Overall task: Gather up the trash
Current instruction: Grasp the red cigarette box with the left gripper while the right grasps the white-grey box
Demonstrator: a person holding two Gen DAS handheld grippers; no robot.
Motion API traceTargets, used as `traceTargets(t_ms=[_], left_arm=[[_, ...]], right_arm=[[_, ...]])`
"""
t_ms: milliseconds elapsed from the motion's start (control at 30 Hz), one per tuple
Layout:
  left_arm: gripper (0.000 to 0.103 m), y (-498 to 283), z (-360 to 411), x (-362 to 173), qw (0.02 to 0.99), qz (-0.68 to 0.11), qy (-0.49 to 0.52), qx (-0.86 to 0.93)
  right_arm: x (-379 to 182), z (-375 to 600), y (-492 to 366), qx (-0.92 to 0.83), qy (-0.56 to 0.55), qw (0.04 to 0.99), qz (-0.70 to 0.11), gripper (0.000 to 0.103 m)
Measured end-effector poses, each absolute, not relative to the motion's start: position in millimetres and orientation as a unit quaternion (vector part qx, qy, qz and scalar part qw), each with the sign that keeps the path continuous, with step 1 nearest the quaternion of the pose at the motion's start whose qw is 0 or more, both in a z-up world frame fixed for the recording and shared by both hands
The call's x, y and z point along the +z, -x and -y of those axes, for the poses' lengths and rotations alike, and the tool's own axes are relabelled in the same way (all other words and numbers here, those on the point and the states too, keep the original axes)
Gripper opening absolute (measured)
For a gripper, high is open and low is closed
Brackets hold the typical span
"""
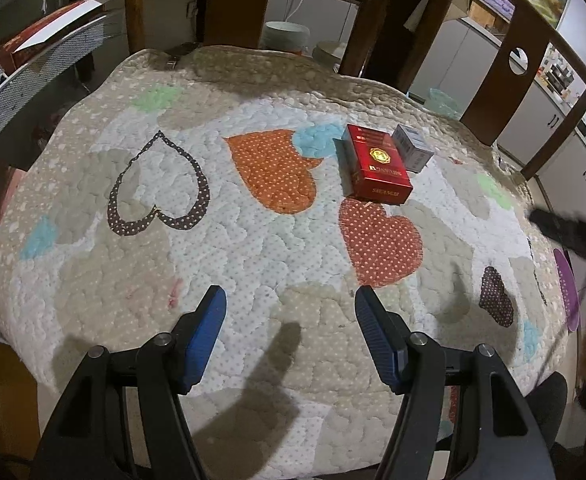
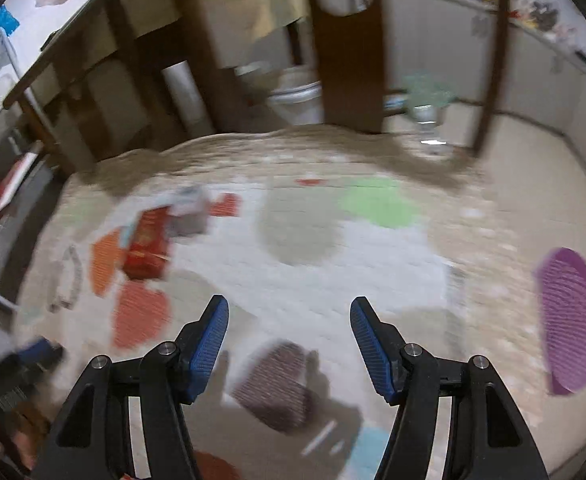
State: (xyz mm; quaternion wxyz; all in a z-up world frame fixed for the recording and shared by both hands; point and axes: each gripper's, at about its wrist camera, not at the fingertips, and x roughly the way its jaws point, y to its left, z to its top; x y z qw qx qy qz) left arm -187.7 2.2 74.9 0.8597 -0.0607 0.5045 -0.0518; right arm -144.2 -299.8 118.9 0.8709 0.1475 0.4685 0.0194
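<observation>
The left gripper (image 1: 291, 298) hovers low over a quilted, heart-patterned cover (image 1: 253, 248) spread across the table, its blue-padded jaws spread wide with nothing between them. The right gripper (image 2: 289, 308) hangs over the same cover (image 2: 293, 280) in a motion-blurred view, its jaws likewise wide apart and empty. To its right, at the cover's edge, lies a round purple mat (image 2: 571, 320). Farther out from the left gripper, past an orange dotted heart (image 1: 277, 168), a red cigarette pack (image 1: 377, 166) lies flat on the cover, with a smaller grey box (image 1: 413, 146) just beside it on the far right; whether the two touch cannot be told. From the right wrist the same red pack (image 2: 147, 248) and grey box (image 2: 189, 210) appear well off to the left. Beyond the cover stand wooden chair backs (image 1: 501, 80).
</observation>
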Motion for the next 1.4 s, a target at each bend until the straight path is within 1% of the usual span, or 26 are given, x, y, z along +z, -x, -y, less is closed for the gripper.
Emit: traceTargets(t_ms=[67, 267, 433, 467, 500, 533, 600, 700, 867, 967, 1033, 1267, 1300, 1400], left_arm=[[0.066, 188, -5, 73, 0.857, -0.508, 0.067, -0.050], [0.066, 185, -25, 68, 0.851, -0.516, 0.083, -0.040], [0.066, 179, -34, 67, 0.851, -0.516, 0.091, -0.035], [0.066, 176, -34, 68, 0.851, -0.516, 0.089, -0.037], [0.066, 171, -34, 69, 0.852, -0.515, 0.088, -0.039], [0.066, 167, -33, 71, 0.852, -0.515, 0.089, -0.041], [0.066, 160, -30, 74, 0.851, -0.515, 0.092, -0.049], [0.070, 146, -18, 76, 0.846, -0.522, 0.086, -0.064], [0.071, 122, 12, 76, 0.835, -0.534, 0.083, -0.100], [0.072, 100, 37, 75, 0.832, -0.538, 0.064, -0.115], [0.072, 81, 55, 71, 0.829, -0.544, 0.049, -0.118], [0.072, 27, 84, 45, 0.809, -0.575, 0.053, -0.109], [0.073, 23, 89, 41, 0.811, -0.575, 0.043, -0.102], [0.079, 19, 101, 36, 0.818, -0.565, 0.025, -0.100]], right_arm=[[116, 285, 119, 0.040, -0.163, 0.862, -0.479, 0.062], [105, 234, 42, 0.078, -0.152, 0.846, -0.505, 0.061], [87, 208, -4, 0.059, -0.123, 0.839, -0.527, 0.061], [83, 207, -11, 0.054, -0.120, 0.835, -0.534, 0.059], [78, 205, -16, 0.052, -0.120, 0.832, -0.539, 0.055], [73, 205, -20, 0.052, -0.123, 0.826, -0.548, 0.037], [66, 211, -23, 0.058, -0.146, 0.818, -0.553, 0.036], [69, 226, -14, 0.062, -0.174, 0.814, -0.551, 0.036], [86, 258, 26, 0.055, -0.167, 0.826, -0.536, 0.036], [91, 278, 62, 0.055, -0.179, 0.827, -0.530, 0.036], [92, 289, 86, 0.048, -0.186, 0.829, -0.525, 0.036], [86, 317, 150, 0.024, -0.212, 0.836, -0.507, 0.037], [85, 319, 155, 0.021, -0.215, 0.836, -0.504, 0.037], [81, 330, 175, 0.015, -0.236, 0.835, -0.497, 0.037]])
